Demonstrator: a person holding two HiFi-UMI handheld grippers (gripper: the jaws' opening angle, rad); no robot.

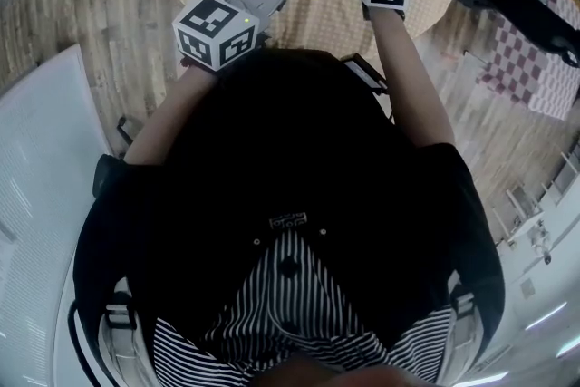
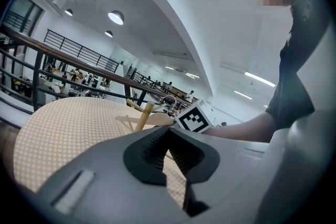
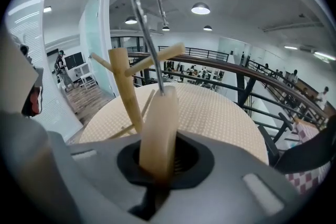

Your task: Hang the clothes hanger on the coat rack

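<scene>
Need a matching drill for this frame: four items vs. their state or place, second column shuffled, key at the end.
Column 1
1. right gripper
2. left gripper
3. coat rack
4. table

Column 2
A. round, under a beige patterned cover
B. jaws together, nothing between them
C. wooden post with pegs, standing on the table
D. jaws clamped on the wooden clothes hanger

Pairs: 1-D, 2-B, 3-C, 4-A
</scene>
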